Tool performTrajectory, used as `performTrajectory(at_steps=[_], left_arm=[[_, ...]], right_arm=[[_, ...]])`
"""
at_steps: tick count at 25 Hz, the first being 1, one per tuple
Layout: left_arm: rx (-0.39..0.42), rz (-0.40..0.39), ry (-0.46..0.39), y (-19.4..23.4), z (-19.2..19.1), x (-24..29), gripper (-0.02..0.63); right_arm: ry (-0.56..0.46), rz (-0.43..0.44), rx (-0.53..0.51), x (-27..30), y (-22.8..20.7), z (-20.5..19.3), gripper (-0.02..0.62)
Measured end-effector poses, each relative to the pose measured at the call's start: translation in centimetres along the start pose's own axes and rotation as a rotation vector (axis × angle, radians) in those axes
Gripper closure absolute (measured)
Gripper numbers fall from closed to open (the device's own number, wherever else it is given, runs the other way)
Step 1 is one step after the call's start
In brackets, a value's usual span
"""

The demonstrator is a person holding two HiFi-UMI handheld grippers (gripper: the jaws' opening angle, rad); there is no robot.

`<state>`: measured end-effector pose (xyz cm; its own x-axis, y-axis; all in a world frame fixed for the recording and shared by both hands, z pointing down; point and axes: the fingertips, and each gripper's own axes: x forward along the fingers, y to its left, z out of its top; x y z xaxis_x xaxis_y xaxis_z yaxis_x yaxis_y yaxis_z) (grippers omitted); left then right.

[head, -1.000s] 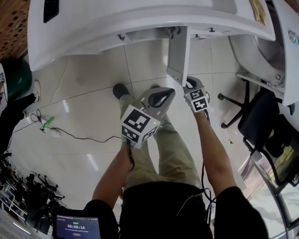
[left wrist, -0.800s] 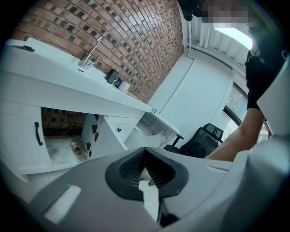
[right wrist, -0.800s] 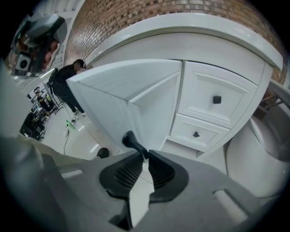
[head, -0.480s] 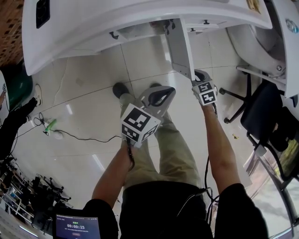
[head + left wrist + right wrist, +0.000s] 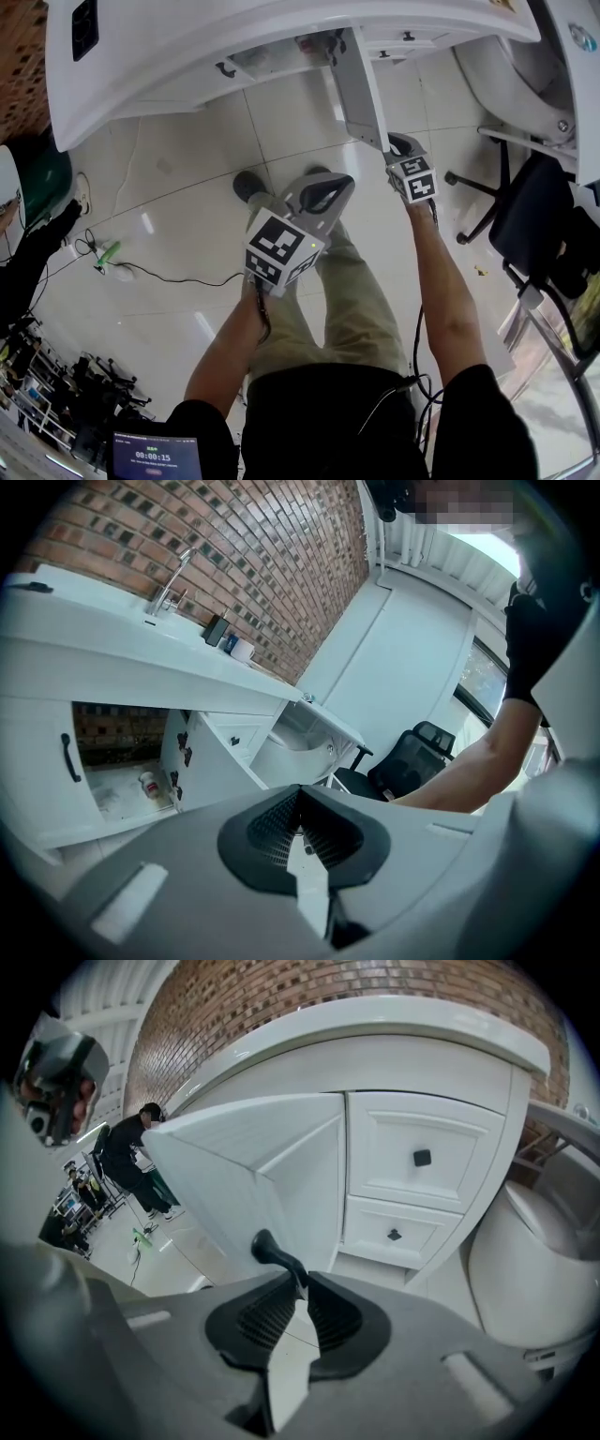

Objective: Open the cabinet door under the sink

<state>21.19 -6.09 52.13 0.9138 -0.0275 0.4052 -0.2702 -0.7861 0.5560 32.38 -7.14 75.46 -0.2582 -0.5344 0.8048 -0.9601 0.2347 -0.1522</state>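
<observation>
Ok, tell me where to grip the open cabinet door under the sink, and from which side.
Grip the black handle, a slim bar standing off the outer face of the cabinet door, near its free edge. Fingers can likely close across it, whereas the panel is flat and broad. Come at the outer face from the free-edge side, away from the drawers.
</observation>
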Motion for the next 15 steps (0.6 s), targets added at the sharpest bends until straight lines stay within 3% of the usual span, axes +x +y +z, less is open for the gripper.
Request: performTrajectory(at_steps=[9, 15], left_arm=[[-0.004, 0.000, 0.000, -1.1, -2.3, -1.6, 0.591], [0.000, 0.034, -0.081, -2.8, -4.0, -4.8, 0.591]], right_arm=[[-0.042, -0.046, 0.071, -2.6, 0.1, -1.4, 0.572], [-0.015, -0.062, 0.049, -6.0, 3.1, -5.8, 0.572]])
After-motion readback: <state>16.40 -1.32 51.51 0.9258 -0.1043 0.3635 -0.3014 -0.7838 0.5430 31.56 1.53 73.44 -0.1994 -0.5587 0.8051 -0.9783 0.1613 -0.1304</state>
